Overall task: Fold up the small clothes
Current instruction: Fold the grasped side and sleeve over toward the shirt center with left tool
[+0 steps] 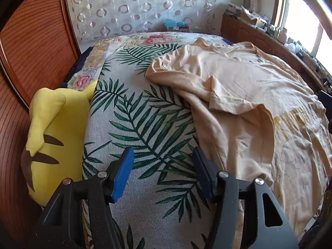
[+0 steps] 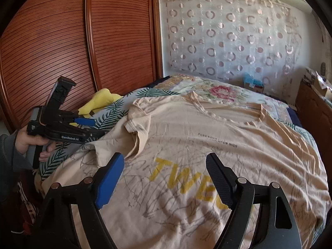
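Observation:
A beige T-shirt (image 1: 238, 78) (image 2: 207, 128) with yellow letters and grey scribble print lies spread on a leaf-print bedspread (image 1: 145, 124) (image 2: 116, 108). One sleeve (image 1: 224, 97) (image 2: 137, 124) lies folded in over the chest. My left gripper (image 1: 162, 152) stands open over the bare bedspread, just left of the shirt's side edge, with nothing between its pads. In the right wrist view a hand (image 2: 27, 143) holds that left gripper (image 2: 95, 127) at the shirt's left edge. My right gripper (image 2: 165, 159) is open above the shirt's front, over the yellow letters, holding nothing.
A yellow plush toy (image 1: 56, 128) (image 2: 101, 99) lies at the bed's left edge against slatted wooden wardrobe doors (image 1: 31, 51) (image 2: 62, 41). A cluttered wooden shelf (image 1: 259, 35) runs along the bed's far right under a window. A patterned sheer curtain (image 2: 228, 41) hangs on the back wall.

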A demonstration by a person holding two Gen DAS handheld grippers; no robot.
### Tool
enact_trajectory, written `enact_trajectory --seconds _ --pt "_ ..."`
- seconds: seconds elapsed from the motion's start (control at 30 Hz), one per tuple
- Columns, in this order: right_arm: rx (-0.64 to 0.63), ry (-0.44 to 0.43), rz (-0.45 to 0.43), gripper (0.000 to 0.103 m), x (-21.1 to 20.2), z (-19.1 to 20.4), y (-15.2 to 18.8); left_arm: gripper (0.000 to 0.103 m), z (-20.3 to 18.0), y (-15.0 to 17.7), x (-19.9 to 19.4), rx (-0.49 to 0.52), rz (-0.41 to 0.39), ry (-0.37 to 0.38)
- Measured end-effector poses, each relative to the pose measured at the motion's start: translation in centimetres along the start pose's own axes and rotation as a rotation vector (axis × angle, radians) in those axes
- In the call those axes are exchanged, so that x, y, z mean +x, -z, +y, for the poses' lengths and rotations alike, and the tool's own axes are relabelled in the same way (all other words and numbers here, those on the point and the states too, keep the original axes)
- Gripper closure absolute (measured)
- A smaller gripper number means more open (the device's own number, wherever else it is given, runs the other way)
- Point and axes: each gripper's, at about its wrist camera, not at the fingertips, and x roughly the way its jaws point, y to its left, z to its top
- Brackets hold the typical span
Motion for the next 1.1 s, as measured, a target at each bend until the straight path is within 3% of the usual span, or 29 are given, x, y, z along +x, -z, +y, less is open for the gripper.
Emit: enact_trajectory --seconds 0.1,0.2,0.33,0.57,0.7,0.87,0.93,1.0,1.1 --pt "-0.053 -0.013 -0.011 0.030 0.9 0.4 -1.2 0.042 -0.1 0.0 -0.1 0.009 -0.009 -0.007" --pt "-0.085 -0.068 0.022 0.050 2.7 0.8 -2.3 0.032 -0.1 0.1 0.0 0.015 -0.028 -0.026" --pt "-0.101 -0.130 0.072 0.052 5.7 0.6 -3.1 0.022 0.8 -0.2 0.4 -0.024 -0.015 -0.022" --pt "-0.129 -0.208 0.157 0.052 11.1 1.0 -4.8 0.022 0.3 -0.1 0.3 -0.002 -0.025 -0.051" --pt "-0.175 -0.241 0.215 0.062 14.4 2.6 -5.4 0.022 -0.1 0.0 0.2 0.015 -0.033 -0.075" --pt "-0.194 -0.192 0.287 0.071 18.0 3.4 -5.4 0.022 -0.2 0.0 0.2 0.011 -0.032 -0.071" --pt "-0.182 -0.172 0.303 0.082 18.9 3.0 -5.3 0.022 -0.2 0.0 0.2 0.012 -0.033 -0.072" --pt "-0.172 -0.168 0.296 0.092 19.3 2.8 -5.4 0.022 -0.2 0.0 0.2 0.014 -0.033 -0.074" --pt "-0.131 -0.146 0.265 0.096 18.6 1.8 -5.5 0.022 -0.2 0.0 0.1 0.015 -0.034 -0.076"
